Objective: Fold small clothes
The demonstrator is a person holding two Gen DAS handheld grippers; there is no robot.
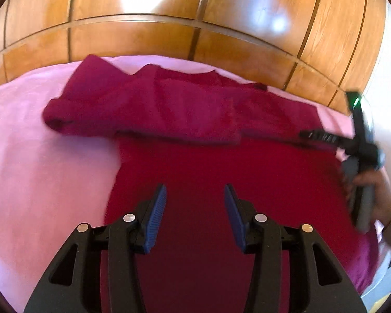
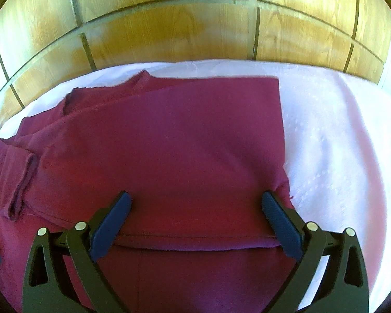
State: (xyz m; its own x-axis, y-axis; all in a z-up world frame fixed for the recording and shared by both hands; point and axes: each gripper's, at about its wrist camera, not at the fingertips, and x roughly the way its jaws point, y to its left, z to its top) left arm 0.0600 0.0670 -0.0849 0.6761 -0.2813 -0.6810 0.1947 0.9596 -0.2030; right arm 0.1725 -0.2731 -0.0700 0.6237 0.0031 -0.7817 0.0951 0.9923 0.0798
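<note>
Both wrist cams look down-fwd, close over the maroon garment (image 1: 195, 109), shared w/ the wooden wardrobe (image 2: 169, 31) behind.

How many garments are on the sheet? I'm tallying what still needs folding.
1: a maroon top, partly folded, spread across the pink sheet beneath both grippers. Anything under it would be hidden.

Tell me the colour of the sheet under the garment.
Pale pink sheet, with a faint dotted texture; the right wrist view shows it best.
</note>
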